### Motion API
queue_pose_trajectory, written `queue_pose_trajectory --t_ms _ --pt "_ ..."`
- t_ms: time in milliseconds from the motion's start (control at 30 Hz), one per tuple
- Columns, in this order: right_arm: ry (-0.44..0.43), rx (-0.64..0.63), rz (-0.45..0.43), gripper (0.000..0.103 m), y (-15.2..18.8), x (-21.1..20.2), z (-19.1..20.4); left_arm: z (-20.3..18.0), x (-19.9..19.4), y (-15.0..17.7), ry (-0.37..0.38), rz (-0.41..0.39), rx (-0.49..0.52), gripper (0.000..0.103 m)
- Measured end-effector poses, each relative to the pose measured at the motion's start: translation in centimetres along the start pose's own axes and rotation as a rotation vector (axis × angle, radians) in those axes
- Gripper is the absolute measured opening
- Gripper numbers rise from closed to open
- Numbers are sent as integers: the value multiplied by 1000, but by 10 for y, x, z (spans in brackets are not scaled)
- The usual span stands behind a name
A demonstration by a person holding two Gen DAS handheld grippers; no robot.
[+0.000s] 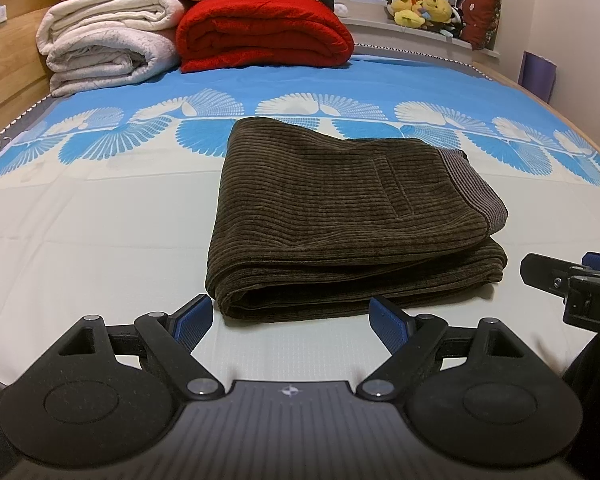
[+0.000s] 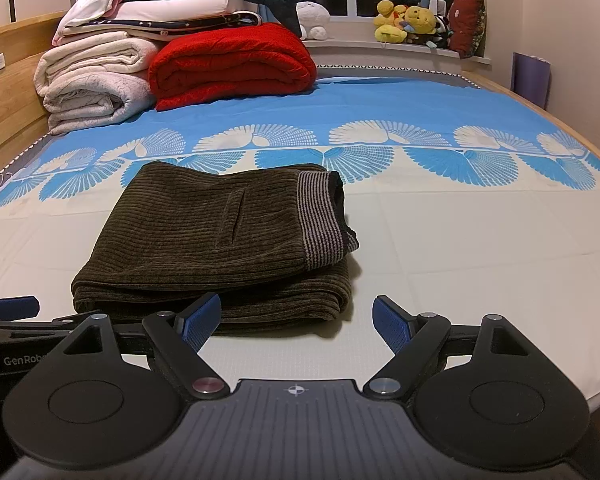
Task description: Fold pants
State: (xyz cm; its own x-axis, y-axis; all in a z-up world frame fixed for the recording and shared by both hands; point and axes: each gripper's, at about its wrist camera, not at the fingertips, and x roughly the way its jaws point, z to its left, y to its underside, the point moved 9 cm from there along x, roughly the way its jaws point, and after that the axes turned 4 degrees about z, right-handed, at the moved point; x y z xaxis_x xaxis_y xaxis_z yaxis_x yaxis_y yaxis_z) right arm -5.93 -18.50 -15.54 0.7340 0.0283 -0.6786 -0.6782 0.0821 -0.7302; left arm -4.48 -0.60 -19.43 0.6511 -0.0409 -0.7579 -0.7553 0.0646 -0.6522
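Pants (image 1: 340, 216) folded, seemingly untouched

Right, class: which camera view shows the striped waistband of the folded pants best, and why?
The right wrist view: the striped waistband faces the camera there, showing its full length across the folded pants. The left wrist view shows the same band only as a narrow slanted strip along the right edge.

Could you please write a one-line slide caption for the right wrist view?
Brown corduroy pants lie folded on the bed sheet, with the empty right gripper before them, jaws open.
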Motion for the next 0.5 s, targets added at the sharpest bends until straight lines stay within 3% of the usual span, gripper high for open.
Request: queue_pose_trajectory --t_ms 500 --pt "1 -9 1 84 2 0 1 3 1 1 7 3 3 89"
